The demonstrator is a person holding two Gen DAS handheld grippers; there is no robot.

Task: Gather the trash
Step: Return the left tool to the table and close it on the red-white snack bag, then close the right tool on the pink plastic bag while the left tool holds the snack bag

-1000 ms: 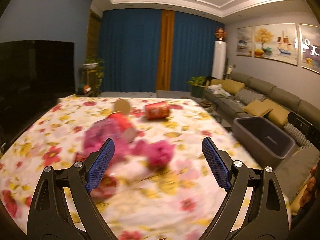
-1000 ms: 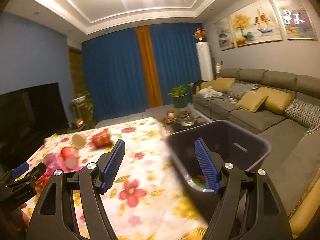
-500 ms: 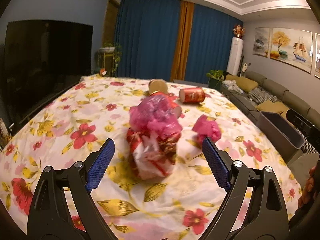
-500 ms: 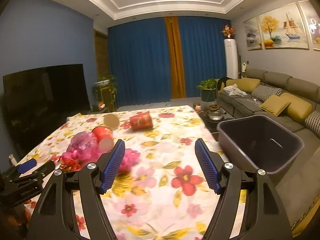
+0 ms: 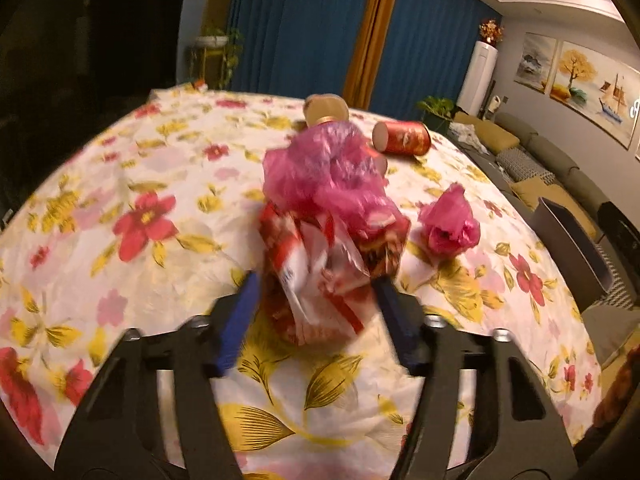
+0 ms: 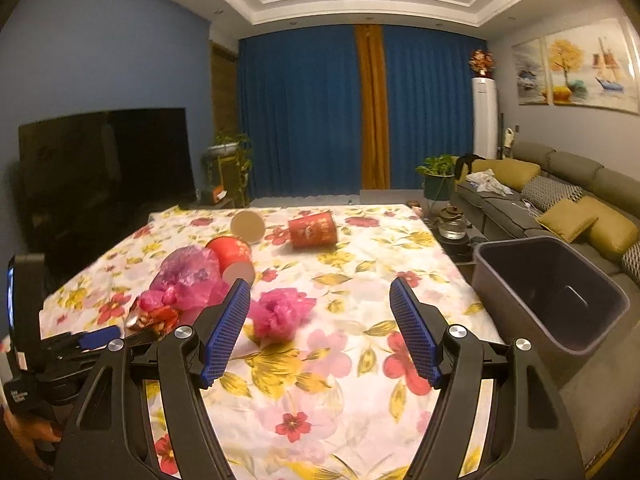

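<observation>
On the flower-printed tablecloth (image 5: 132, 248), the left gripper (image 5: 316, 292) is closing around a crumpled red-and-white plastic wrapper (image 5: 320, 276) topped by a pink plastic bag (image 5: 324, 176); whether the pads touch yet is unclear. The right gripper (image 6: 320, 320) hangs wide and empty. The bag may slip off, since only the wrapper is pinched. No writing is legible.
</observation>
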